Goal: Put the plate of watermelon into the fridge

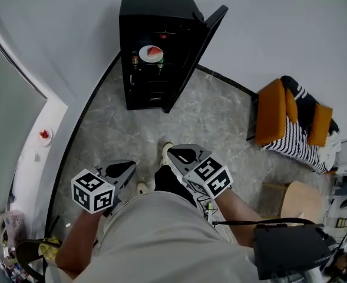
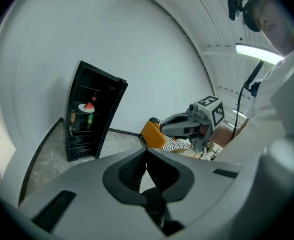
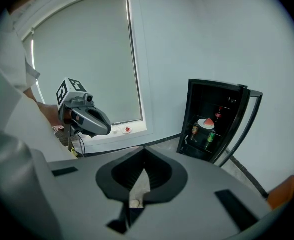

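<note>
We hold our left gripper (image 1: 121, 170) and right gripper (image 1: 185, 155) low and empty, jaws closed, well back from the black fridge (image 1: 152, 10). Its door (image 1: 197, 55) stands open, and the plate of watermelon (image 1: 151, 53) sits on an upper shelf inside.

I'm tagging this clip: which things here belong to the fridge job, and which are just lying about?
Job: plate of watermelon, on a shelf in the fridge; open fridge door.
Lying about: orange chair, striped cloth, small dish on the windowsill.
</note>
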